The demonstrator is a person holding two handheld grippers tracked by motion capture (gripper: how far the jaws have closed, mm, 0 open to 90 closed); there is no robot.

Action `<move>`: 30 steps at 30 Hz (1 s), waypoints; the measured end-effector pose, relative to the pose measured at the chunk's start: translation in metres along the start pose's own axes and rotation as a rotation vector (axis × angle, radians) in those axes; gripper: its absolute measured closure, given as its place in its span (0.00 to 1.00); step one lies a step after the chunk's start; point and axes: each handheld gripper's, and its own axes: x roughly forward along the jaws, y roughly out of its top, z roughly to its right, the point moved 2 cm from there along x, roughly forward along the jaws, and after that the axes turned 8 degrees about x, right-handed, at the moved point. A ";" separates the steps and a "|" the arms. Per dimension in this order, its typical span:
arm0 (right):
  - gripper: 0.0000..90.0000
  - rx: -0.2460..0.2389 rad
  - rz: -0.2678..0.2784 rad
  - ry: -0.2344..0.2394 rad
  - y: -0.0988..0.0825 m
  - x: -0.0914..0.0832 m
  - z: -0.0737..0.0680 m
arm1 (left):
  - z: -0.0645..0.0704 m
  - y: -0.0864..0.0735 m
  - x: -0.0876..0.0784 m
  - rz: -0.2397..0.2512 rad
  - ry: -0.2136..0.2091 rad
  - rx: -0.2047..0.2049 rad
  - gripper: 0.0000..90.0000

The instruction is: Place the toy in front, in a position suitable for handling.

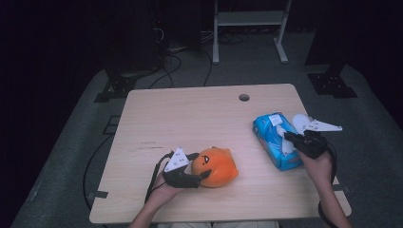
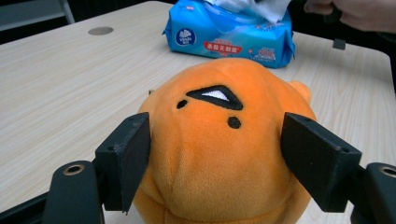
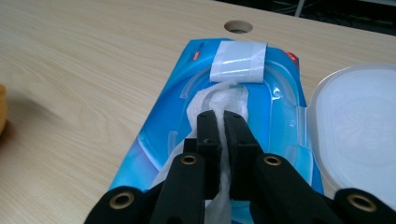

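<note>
The right gripper (image 3: pixel 223 122) has its jaws closed on a white wet wipe (image 3: pixel 223 100) where it puckers out of the dispensing slot of the blue wipe pack (image 1: pixel 275 141). The pack lies at the right of the table (image 1: pixel 190 114), its clear flip lid (image 3: pixel 359 126) thrown open to the side and a white sticker tab (image 3: pixel 238 60) folded back at the far end of the opening.

The left gripper (image 2: pixel 215 158) straddles an orange plush toy (image 1: pixel 216 166) at the near centre of the table. Its pads sit against the toy's flanks, though whether they squeeze it or merely bracket it cannot be told.

Risks, as judged from here:
- The pack looks light and nothing pins it down. A pull on the wipe could drag or lift the whole pack instead of freeing one sheet.
- The pinch is narrow, on a bunched fold, so damp tissue may tear or slip out.
- Interleaved wipes may follow in a string.

Wipe appearance: white, soft, crumpled into a ridge between the jaws.
</note>
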 end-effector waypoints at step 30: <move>0.95 -0.203 -0.114 0.598 0.011 -0.033 -0.162 | 0.003 -0.002 0.002 0.005 -0.011 0.018 0.28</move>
